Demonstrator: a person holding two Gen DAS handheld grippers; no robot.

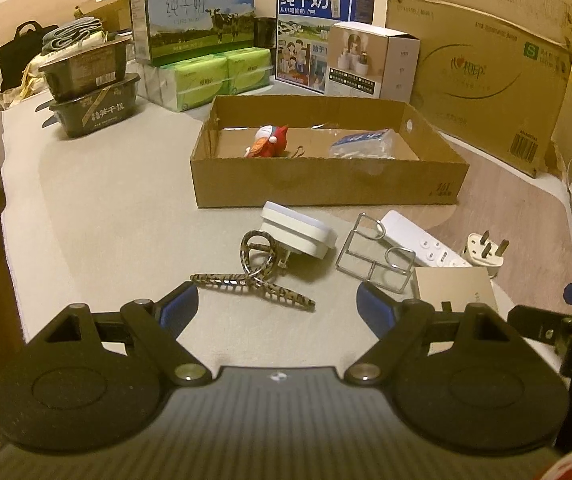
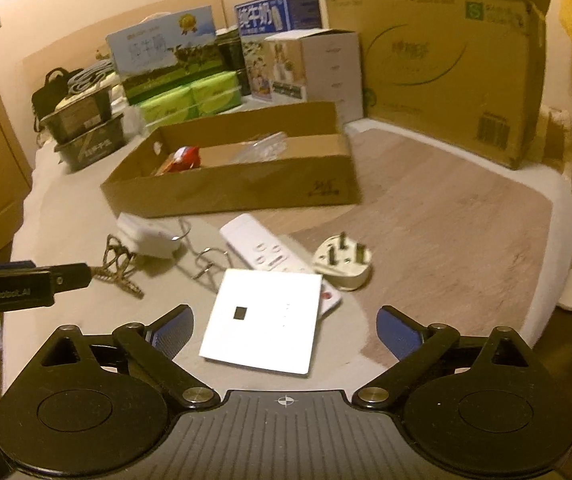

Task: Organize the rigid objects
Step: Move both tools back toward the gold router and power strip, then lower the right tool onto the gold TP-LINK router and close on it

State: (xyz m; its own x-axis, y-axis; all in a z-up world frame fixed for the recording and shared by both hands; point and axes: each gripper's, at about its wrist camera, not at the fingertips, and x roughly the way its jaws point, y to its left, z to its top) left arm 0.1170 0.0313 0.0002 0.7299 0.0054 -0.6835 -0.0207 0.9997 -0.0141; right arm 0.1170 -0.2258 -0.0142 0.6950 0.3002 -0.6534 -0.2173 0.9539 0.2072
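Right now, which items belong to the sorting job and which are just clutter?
Job: shallow cardboard tray; tortoiseshell hair clip; white wall plug-in; wire metal rack; white remote; white three-pin plug; flat white box.

Clutter: milk cartons; green tissue packs; black food tubs.

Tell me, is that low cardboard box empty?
No. The cardboard box already holds a red toy figure and a clear plastic packet.
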